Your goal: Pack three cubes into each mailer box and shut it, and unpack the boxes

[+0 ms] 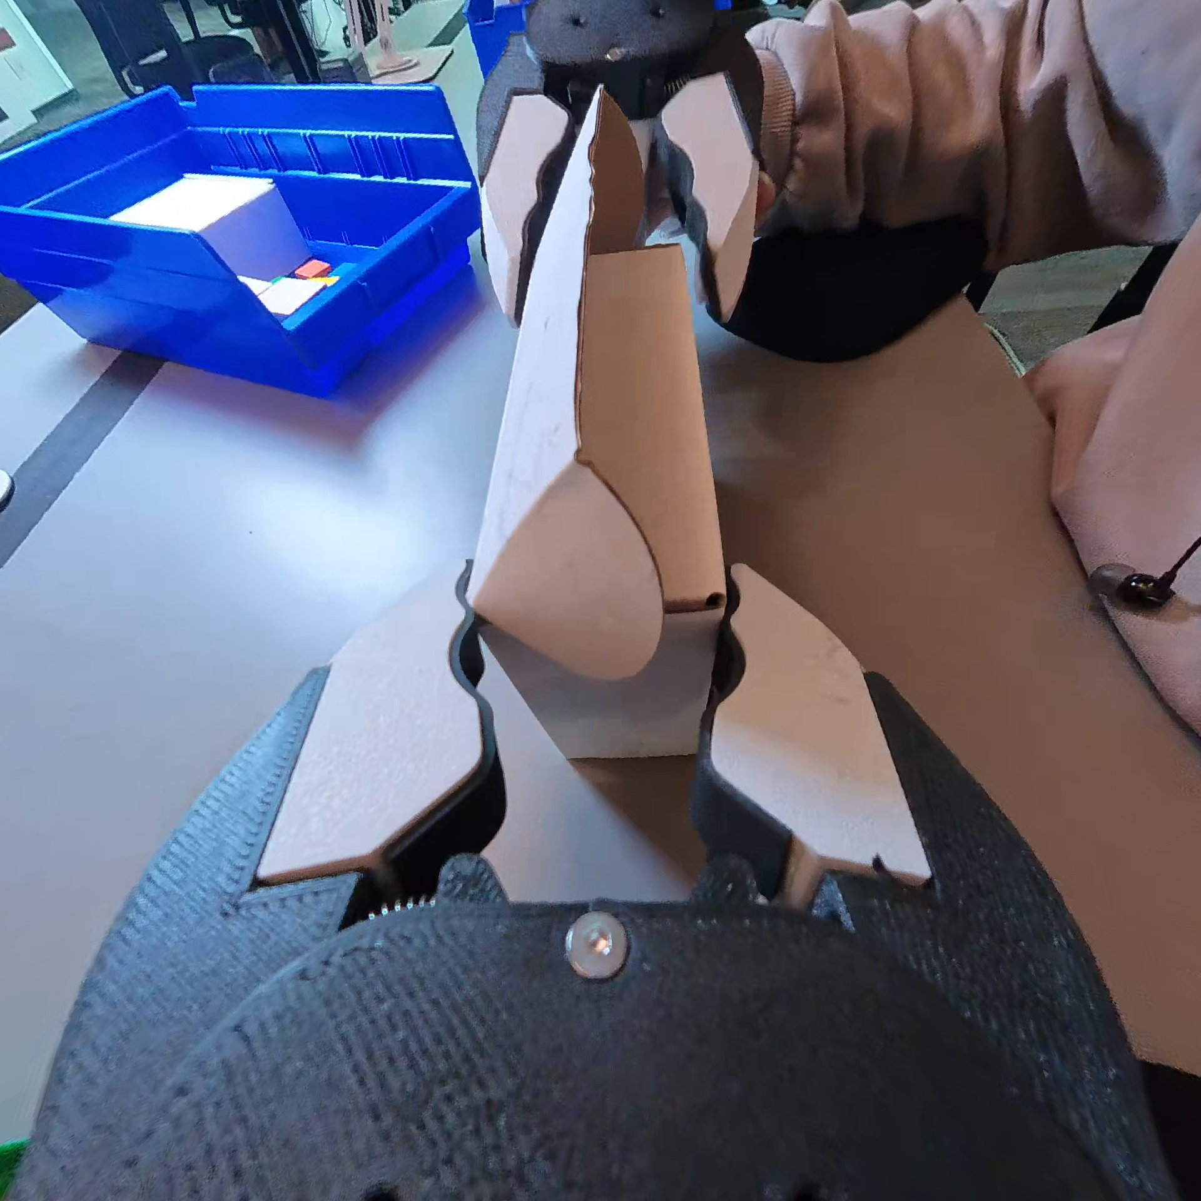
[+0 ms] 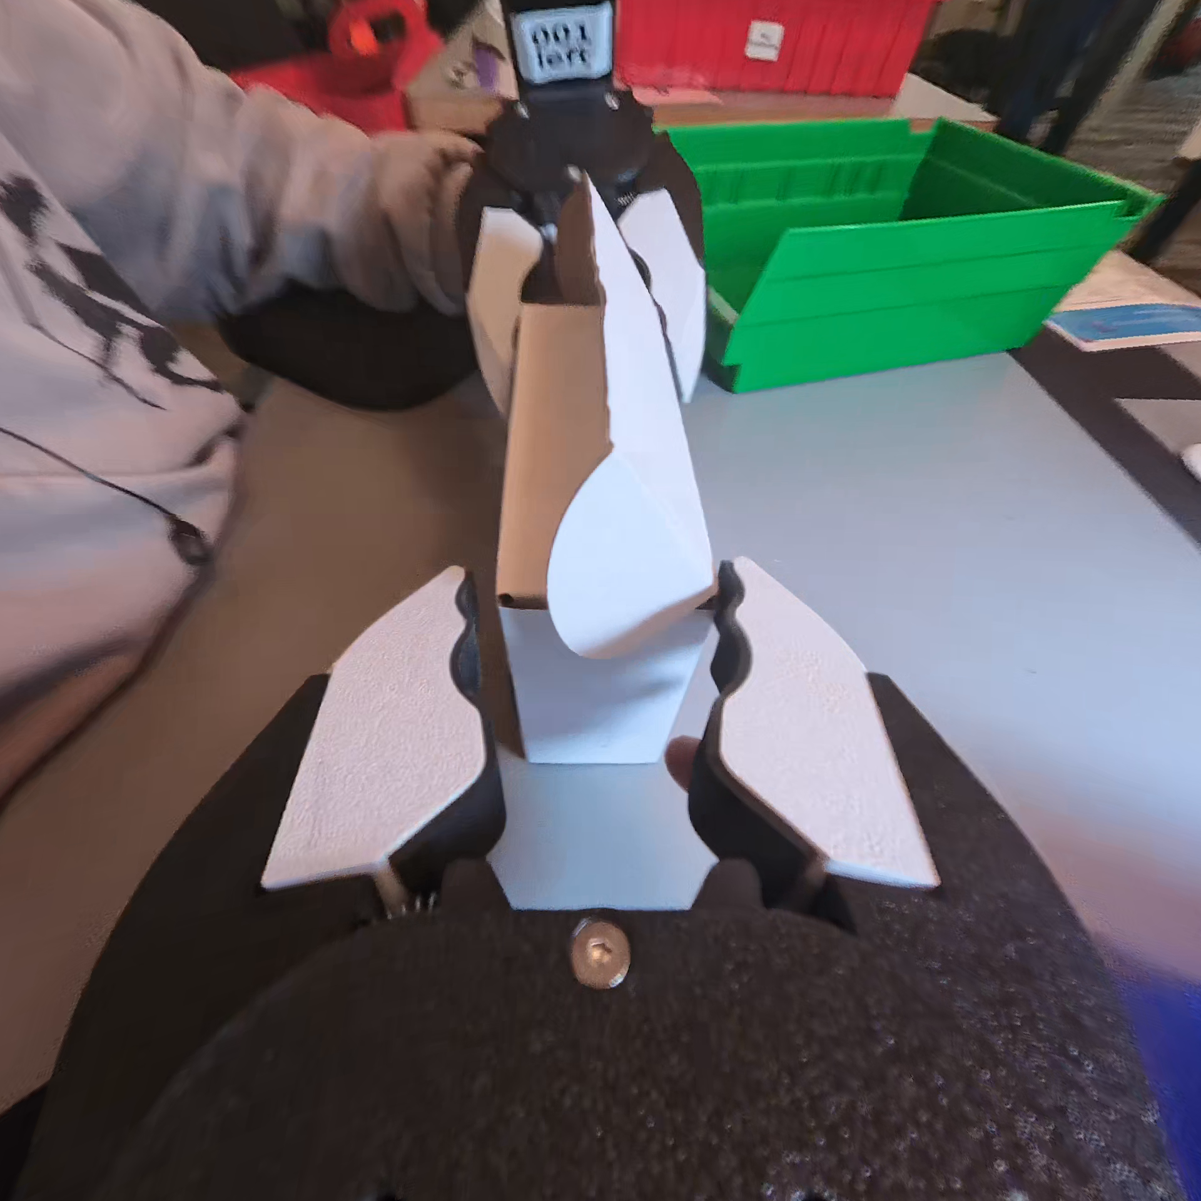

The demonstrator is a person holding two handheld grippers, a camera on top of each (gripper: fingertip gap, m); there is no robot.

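A white mailer box (image 1: pixel 643 422) with a brown inside stands on the grey table between my two grippers. Its lid is partly raised, with rounded side flaps hanging at each end. My left gripper (image 1: pixel 598 598) has its fingers closed against the near end of the box. My right gripper (image 1: pixel 624 214) faces it from the far end. In the right wrist view my right gripper (image 2: pixel 596 585) clamps its end of the box (image 2: pixel 552 422), and the left gripper (image 2: pixel 585 273) holds the opposite end. What is inside the box is hidden.
A blue bin (image 1: pixel 130 227) at the back left holds another white mailer box (image 1: pixel 214 201) and coloured cubes (image 1: pixel 305 279). A green bin (image 2: pixel 910 279) stands on the table beyond the box. Red bins (image 2: pixel 747 58) sit behind. A person's sleeves flank the grippers. About 10 centimetres separates my left fingertips from my right.
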